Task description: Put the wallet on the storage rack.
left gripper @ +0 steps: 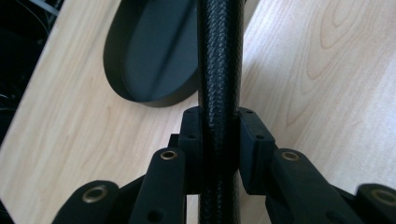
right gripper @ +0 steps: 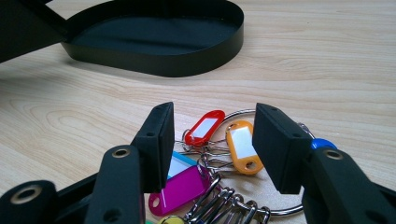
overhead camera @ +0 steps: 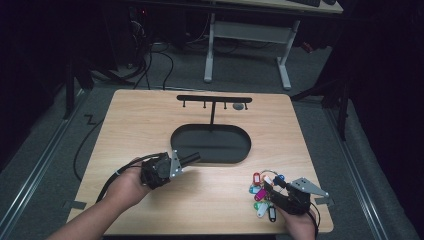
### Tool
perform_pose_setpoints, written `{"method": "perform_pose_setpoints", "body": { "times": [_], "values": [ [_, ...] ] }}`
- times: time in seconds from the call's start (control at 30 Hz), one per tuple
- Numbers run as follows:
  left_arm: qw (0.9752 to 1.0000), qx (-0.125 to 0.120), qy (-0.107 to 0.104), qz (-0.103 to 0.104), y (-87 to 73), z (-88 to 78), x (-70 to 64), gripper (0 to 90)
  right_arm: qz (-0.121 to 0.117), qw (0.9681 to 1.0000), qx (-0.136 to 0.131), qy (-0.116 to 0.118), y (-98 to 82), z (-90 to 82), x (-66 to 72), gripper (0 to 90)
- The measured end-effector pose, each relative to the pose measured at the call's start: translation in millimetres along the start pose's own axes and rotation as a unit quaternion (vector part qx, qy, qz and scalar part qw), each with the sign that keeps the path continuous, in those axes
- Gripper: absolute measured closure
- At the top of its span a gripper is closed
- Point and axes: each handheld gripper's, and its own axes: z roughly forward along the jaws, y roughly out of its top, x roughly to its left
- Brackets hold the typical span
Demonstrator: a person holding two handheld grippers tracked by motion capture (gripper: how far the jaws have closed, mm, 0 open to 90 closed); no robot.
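Toward five o'clock on the bench (overhead camera: pixel 150 115), the right claw (right gripper: pixel 212 144) hung released over the key-tag ring (right gripper: pixel 233 154), poised to pick it up; at eight o'clock the left claw (left gripper: pixel 219 135) clenched a black rod (left gripper: pixel 219 56), steadying the hook stand (overhead camera: pixel 214 99).

Black tray (overhead camera: pixel 235 155); multicoloured key tags (overhead camera: pixel 260 192).
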Motion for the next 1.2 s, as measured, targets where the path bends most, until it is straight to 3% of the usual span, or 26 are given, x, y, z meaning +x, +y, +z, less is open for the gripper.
{"method": "perform_pose_setpoints", "body": {
  "times": [0.23,0.53,0.97,1.07,1.1,1.2],
  "values": [
    [0.9986,-0.018,0.042,0.026,10.7,-6.0,7.2,74.2,0.006,1.0000,-0.002,0.004,-1.1,-2.0,0.3,51.6],
    [0.9951,-0.029,0.072,0.061,27.6,7.7,14.0,74.2,0.006,1.0000,-0.005,-0.002,-4.4,-10.3,-4.4,52.3],
    [0.9913,-0.026,0.084,0.098,50.3,37.8,18.5,74.2,0.019,0.9996,-0.007,-0.022,-17.7,-33.9,-13.0,52.5],
    [0.9887,-0.014,0.091,0.118,57.4,43.6,19.3,74.2,0.020,0.9994,-0.008,-0.027,-20.2,-38.3,-14.8,52.2],
    [0.9875,-0.028,0.098,0.120,59.0,47.4,19.3,74.1,0.022,0.9993,-0.008,-0.029,-20.9,-39.5,-15.2,52.1],
    [0.9863,-0.026,0.102,0.127,64.2,52.7,21.6,74.1,0.023,0.9992,-0.009,-0.032,-22.5,-42.6,-16.4,52.0]
  ]
}}
